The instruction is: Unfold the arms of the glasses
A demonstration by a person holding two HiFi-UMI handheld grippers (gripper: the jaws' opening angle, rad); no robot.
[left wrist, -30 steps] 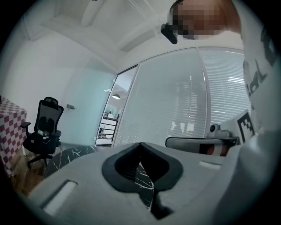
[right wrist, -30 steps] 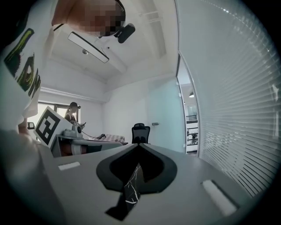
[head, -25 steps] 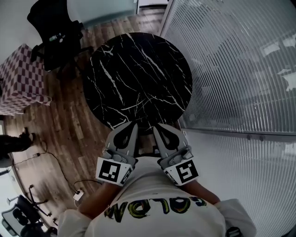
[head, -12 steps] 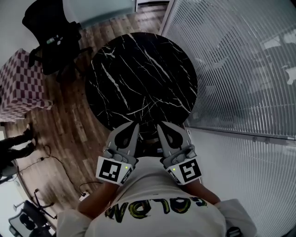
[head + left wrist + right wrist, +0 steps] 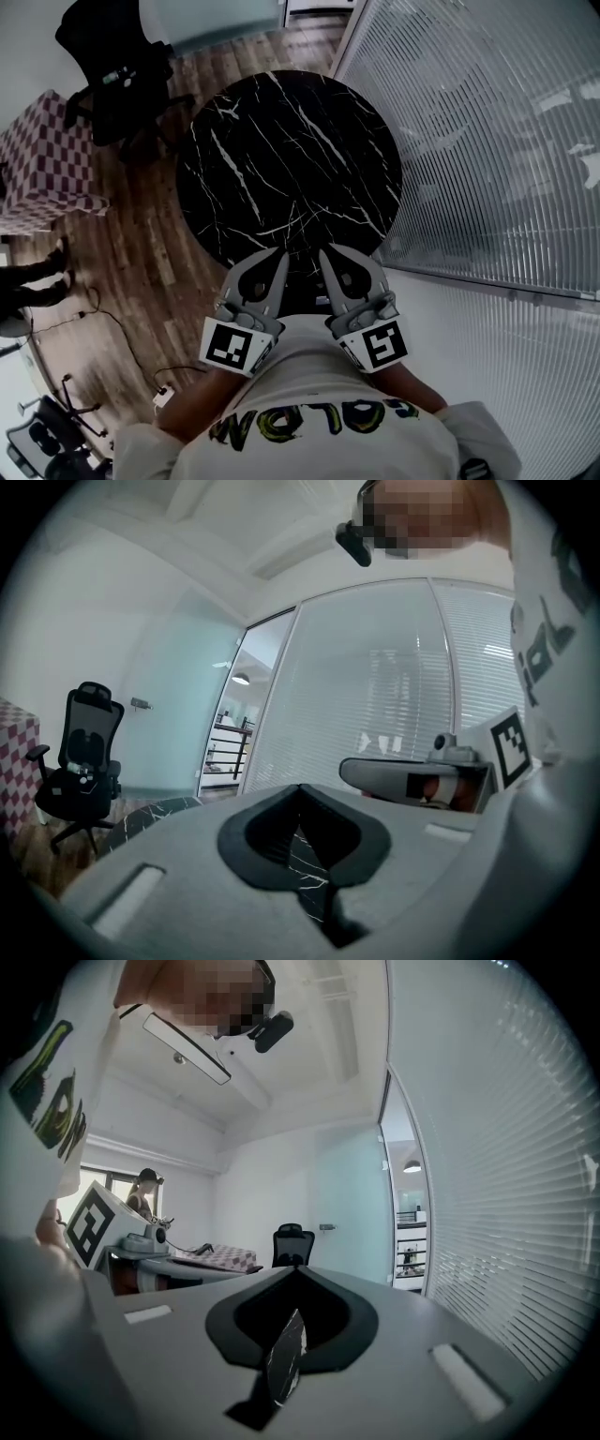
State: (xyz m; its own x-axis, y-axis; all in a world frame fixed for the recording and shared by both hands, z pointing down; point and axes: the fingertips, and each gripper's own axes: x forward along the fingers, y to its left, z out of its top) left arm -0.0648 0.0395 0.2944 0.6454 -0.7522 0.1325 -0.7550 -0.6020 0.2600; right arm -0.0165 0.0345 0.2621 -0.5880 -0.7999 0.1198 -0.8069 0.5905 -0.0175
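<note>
The left gripper and the right gripper are held side by side, a little apart, close to the person's white shirt - their tips reach just over the near edge of the round black table with thin white lines. Each gripper has its two fingers pressed together, with nothing held between them. The glasses cannot be seen in any view - past the table there is a black chair on the wood floor, with white blinds on the right.
</note>
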